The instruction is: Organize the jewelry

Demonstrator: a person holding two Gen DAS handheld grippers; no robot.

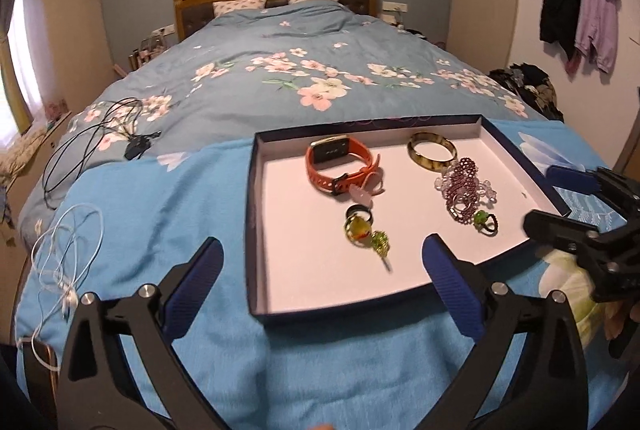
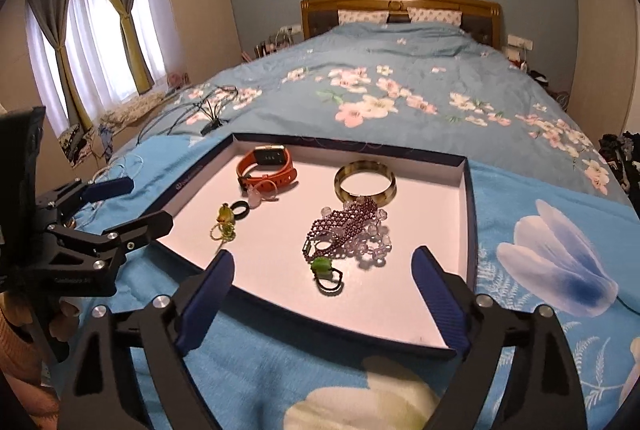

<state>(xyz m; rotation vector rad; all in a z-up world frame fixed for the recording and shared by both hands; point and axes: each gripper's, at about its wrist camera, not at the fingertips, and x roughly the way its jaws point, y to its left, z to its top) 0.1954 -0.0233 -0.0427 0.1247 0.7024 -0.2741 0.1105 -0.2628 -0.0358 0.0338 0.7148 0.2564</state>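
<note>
Two grippers are held at the near edge of a shallow box [image 1: 256, 213] set on a blue floral blanket [image 1: 168, 230] at the foot of a bed. Both the left gripper [image 1: 322, 262] and the right gripper [image 2: 322, 270] are spread wide, with nothing between their fingers. Inside the box are laid an orange watch [image 1: 340, 165], a bangle [image 2: 365, 181], a purple beaded piece [image 2: 344, 226] and several rings [image 1: 360, 226]. Black cables [image 1: 92, 145] and a white cord [image 1: 68, 254] are left on the bedding to the left, well apart from the box.

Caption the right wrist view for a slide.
Open right claw hovers before a tray holding jewelry on the bed.
</note>
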